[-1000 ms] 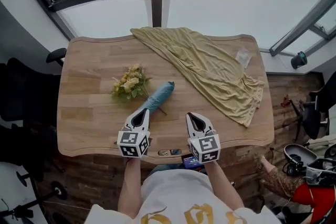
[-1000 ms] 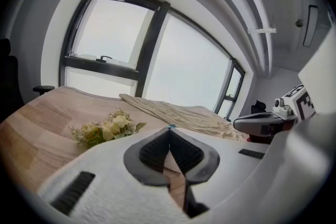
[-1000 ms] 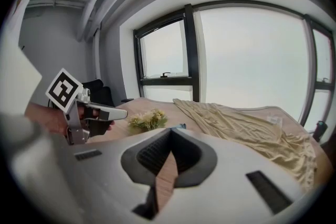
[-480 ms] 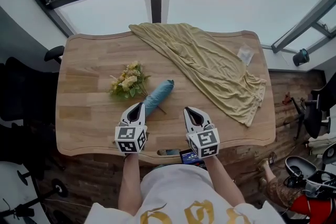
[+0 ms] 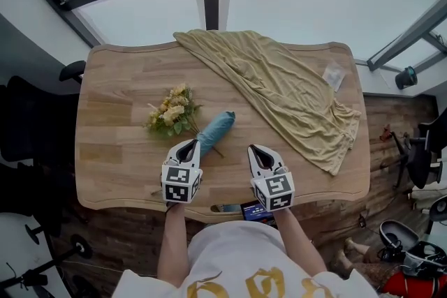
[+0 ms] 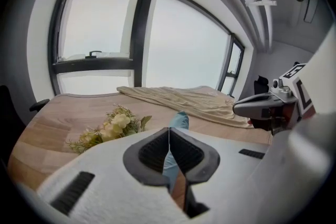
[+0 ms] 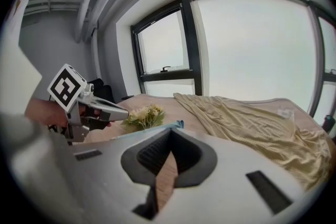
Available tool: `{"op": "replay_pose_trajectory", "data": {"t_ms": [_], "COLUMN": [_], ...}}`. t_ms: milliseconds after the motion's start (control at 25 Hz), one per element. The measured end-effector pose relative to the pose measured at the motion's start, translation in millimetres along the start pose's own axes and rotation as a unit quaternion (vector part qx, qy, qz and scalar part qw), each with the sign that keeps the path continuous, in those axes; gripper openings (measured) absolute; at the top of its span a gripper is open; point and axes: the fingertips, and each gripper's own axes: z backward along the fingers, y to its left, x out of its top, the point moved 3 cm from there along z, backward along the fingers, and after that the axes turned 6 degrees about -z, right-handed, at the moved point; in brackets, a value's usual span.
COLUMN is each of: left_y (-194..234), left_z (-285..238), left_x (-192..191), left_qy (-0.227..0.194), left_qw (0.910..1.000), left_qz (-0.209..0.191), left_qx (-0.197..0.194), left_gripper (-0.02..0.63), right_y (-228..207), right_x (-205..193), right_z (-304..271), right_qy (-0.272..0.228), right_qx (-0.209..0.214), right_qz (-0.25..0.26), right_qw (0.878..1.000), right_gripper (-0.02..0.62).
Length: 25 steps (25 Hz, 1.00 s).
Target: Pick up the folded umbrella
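Note:
A folded blue umbrella (image 5: 215,129) lies slantwise on the wooden table (image 5: 119,101), just ahead of my left gripper (image 5: 186,146). In the left gripper view the umbrella (image 6: 179,121) shows beyond the jaws, which meet with nothing between them. My right gripper (image 5: 260,153) hovers to the right of the umbrella, its jaws also closed and empty. From the right gripper view, only the umbrella's tip (image 7: 179,124) peeks over the gripper body, and the left gripper (image 7: 125,111) shows at the left.
A bunch of yellow flowers (image 5: 170,112) lies left of the umbrella. An olive cloth (image 5: 286,94) spreads across the table's far right, with a small clear packet (image 5: 334,75) beside it. Windows stand behind the table; office chairs flank it.
Both grippers have sunk a little toward the table's near edge; the left one rolled slightly. The umbrella, flowers and cloth lie as before.

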Motion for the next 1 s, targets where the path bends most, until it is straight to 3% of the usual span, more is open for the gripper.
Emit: {"op": "replay_pose_trajectory", "data": {"t_ms": [200, 360, 520, 640, 760, 1000], "left_y": [-9, -12, -10, -12, -17, -15], "left_z": [-19, -32, -43, -51, -57, -70], "left_x": [-15, -29, -37, -40, -47, -59], "left_qy": [0.065, 0.097, 0.135, 0.150, 0.171, 0.207], "left_qw": [0.9965, 0.9926, 0.9846, 0.9800, 0.9737, 0.9633], "left_qz": [-0.034, -0.038, -0.093, -0.104, -0.110, -0.133], "left_qx": [-0.039, -0.061, -0.061, -0.079, -0.103, -0.108], "left_gripper": [0.021, 0.026, 0.084, 0.134, 0.272, 0.293], "right_y": [-8, -11, -16, -19, -21, -29], "right_x": [-11, -18, -22, -24, -31, -40], "right_z": [-13, -24, -36, -44, -51, -61], "right_qy": [0.019, 0.033, 0.045, 0.052, 0.058, 0.073], "right_qx": [0.001, 0.004, 0.005, 0.008, 0.017, 0.013], "right_qz": [-0.013, -0.019, -0.026, -0.032, -0.045, -0.055], "right_qw": [1.000, 0.999, 0.999, 0.998, 0.997, 0.996], "right_gripper": [0.011, 0.011, 0.011, 0.011, 0.011, 0.011]}}
